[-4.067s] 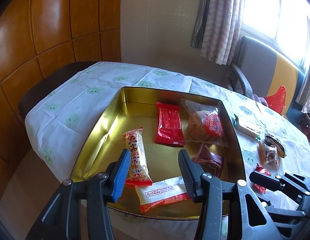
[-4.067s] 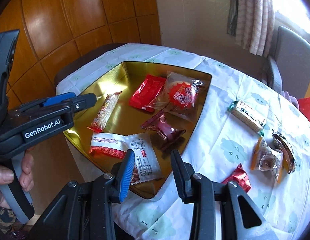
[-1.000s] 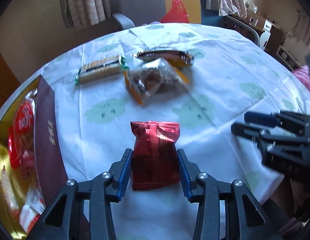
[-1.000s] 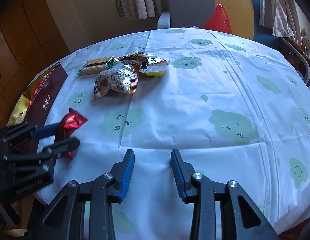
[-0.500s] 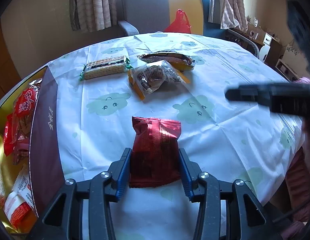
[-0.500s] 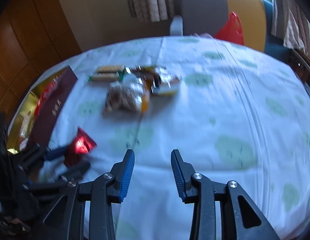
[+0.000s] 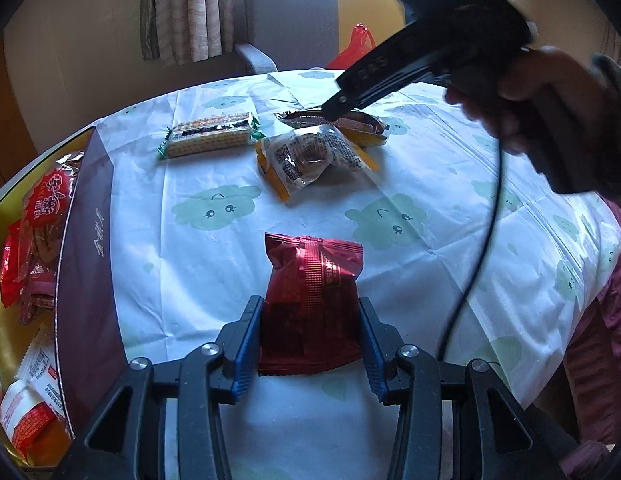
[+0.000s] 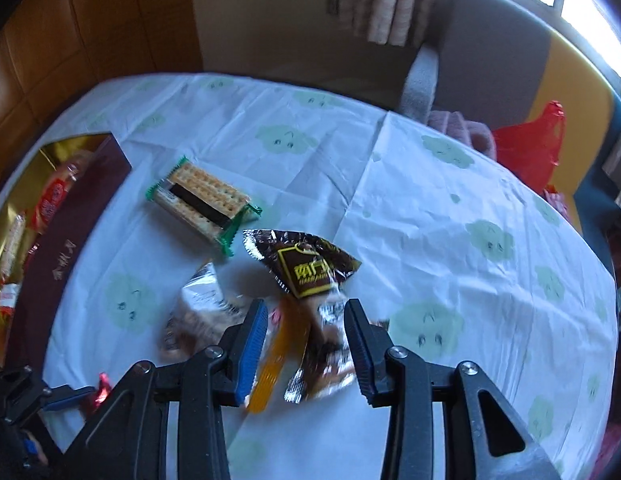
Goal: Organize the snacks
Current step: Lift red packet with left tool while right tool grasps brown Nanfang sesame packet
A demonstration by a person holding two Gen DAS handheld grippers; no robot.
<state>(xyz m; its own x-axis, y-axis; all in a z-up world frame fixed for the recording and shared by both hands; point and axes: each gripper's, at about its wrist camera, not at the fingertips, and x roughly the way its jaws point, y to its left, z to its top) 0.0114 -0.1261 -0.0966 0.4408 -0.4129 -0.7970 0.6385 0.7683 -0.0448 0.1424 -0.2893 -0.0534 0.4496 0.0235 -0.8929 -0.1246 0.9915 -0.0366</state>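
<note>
The right gripper has been swung over the brown packet (jaws spread, astride the heap). The red packet is pinched by the left gripper on the tablecloth, beside the tin.

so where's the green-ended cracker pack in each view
left wrist: cracker pack upper left of centre, beyond the red snack held by the left tool.
right wrist: cracker pack left of centre, above the right tool.
shared landmark: maroon box wall to its left.
</note>
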